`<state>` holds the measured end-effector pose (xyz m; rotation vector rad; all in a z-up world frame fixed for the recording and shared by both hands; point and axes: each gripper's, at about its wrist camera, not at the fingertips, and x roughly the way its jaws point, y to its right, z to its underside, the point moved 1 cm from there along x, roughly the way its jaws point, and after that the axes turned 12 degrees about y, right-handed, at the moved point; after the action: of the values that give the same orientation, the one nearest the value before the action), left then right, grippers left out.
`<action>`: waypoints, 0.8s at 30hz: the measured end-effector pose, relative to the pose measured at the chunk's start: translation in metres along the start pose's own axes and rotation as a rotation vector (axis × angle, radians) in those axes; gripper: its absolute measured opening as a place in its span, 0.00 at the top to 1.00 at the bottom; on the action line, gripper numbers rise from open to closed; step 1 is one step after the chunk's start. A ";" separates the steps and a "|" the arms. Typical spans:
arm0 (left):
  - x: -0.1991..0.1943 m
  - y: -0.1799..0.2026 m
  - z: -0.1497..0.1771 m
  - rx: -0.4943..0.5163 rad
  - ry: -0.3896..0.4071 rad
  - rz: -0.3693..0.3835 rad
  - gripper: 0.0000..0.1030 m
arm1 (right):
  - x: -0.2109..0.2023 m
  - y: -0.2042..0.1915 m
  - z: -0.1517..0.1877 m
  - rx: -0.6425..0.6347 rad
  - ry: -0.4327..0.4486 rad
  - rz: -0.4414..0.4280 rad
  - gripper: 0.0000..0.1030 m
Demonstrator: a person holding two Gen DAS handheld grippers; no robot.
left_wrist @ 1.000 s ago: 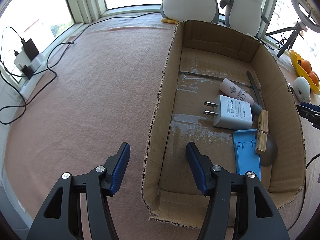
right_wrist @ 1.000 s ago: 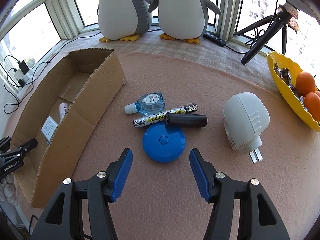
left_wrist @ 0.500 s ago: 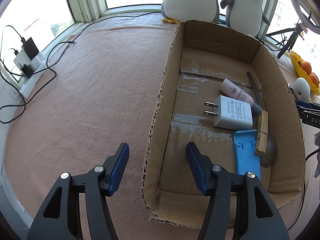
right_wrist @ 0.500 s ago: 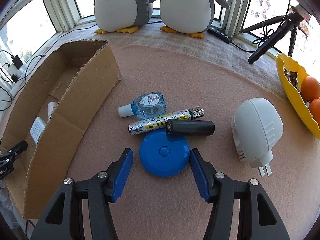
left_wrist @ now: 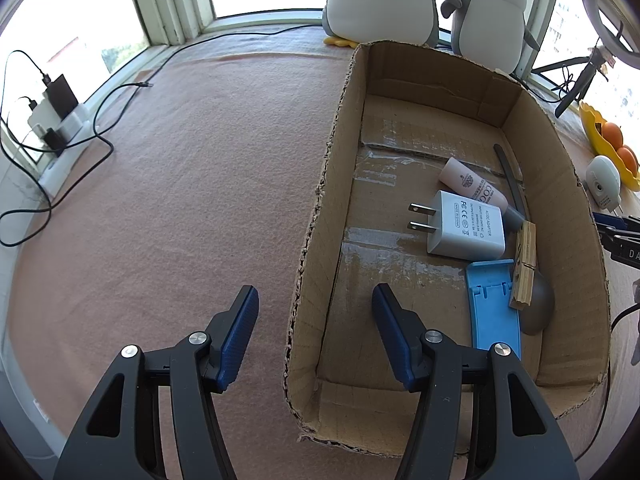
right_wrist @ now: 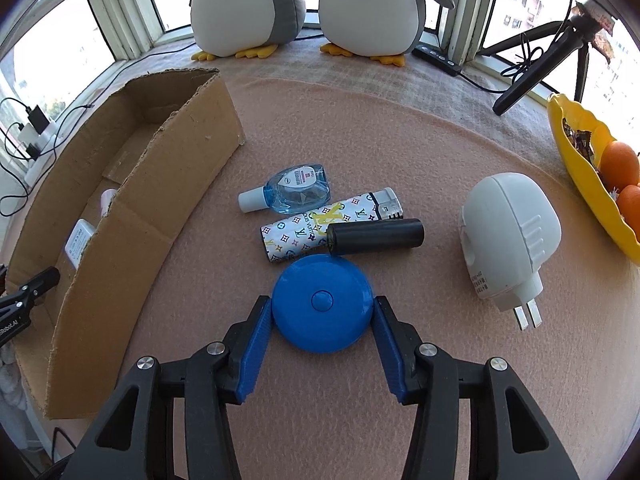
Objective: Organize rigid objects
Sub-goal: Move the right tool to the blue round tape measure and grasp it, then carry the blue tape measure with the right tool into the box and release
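Note:
In the right wrist view a blue round disc lies on the pink mat between my right gripper's open fingers, with the pads close at its sides. Behind it lie a black cylinder, a patterned lighter, a small clear blue bottle and a white plug adapter. My left gripper is open and empty, straddling the left wall of the cardboard box. The box holds a white charger, a pink tube, a blue holder, a wooden clothespin and a spoon.
Two plush penguins stand at the back by the window. A yellow bowl with oranges sits at the right. A black tripod stands at the back right. A power strip with cables lies at the left.
My right gripper has moved forward and down, so the blue disc now sits between its fingers. The left gripper has barely moved.

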<state>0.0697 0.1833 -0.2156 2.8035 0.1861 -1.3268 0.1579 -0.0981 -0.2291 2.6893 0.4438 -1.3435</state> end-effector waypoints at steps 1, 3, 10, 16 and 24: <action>0.000 0.000 0.000 0.000 0.000 0.000 0.43 | -0.002 0.001 0.002 0.005 0.000 -0.001 0.55; 0.000 0.000 0.000 0.000 0.000 0.000 0.43 | -0.007 0.002 0.005 0.016 0.004 -0.001 0.55; 0.000 0.000 0.000 0.000 0.000 0.000 0.43 | -0.027 0.002 0.004 0.035 0.042 -0.012 0.55; 0.000 0.000 0.000 -0.001 0.000 0.001 0.43 | -0.042 -0.009 -0.011 0.020 0.083 -0.031 0.55; 0.000 0.001 0.000 -0.001 0.000 0.000 0.43 | -0.053 -0.033 -0.039 -0.017 0.134 -0.067 0.55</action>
<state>0.0700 0.1828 -0.2155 2.8029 0.1864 -1.3264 0.1472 -0.0695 -0.1618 2.7851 0.5607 -1.1735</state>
